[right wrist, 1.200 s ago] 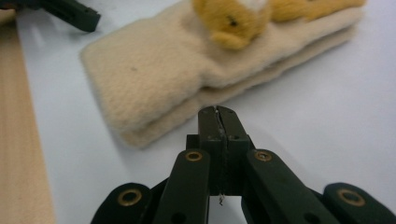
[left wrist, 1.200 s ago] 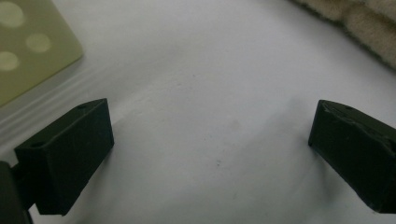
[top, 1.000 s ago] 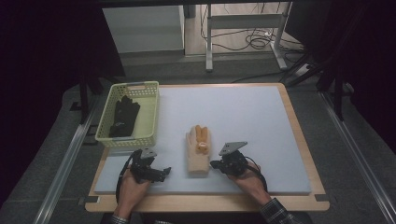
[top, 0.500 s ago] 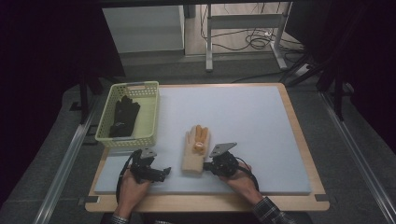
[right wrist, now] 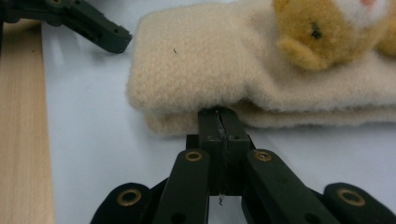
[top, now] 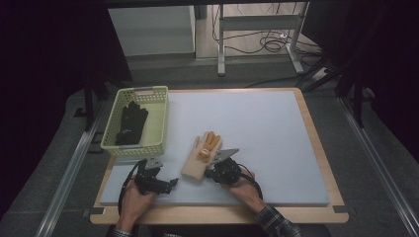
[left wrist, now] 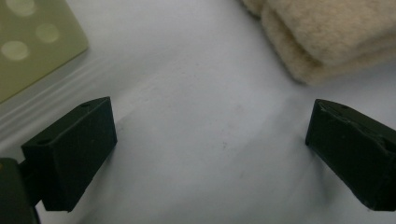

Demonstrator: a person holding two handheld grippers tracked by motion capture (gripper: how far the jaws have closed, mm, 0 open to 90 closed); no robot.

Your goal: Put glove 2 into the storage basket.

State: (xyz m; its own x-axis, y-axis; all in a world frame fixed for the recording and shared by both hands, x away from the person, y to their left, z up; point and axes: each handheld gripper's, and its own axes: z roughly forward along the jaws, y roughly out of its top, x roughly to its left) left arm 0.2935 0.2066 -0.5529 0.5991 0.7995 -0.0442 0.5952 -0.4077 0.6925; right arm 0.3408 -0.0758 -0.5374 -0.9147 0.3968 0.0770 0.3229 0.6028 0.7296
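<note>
Right fingers: your right gripper (right wrist: 219,122) has its fingers pressed together, tips against the edge of the cream mitten (right wrist: 224,70); whether fabric is pinched between them, you cannot tell.
Left fingers: your left gripper (left wrist: 210,149) holds them wide apart over bare worktop (left wrist: 201,116), mitten cuff just beyond.
Mitten: fleecy, cream, doubled layers, lying flat near the worktop's front edge between both grippers.
Right gripper view: a tan plush bear face (right wrist: 327,32) on the mitten; from the high view it reads as orange patches.
Basket: pale green basket (top: 157,116) at the left, holding a black glove (top: 132,123).
</note>
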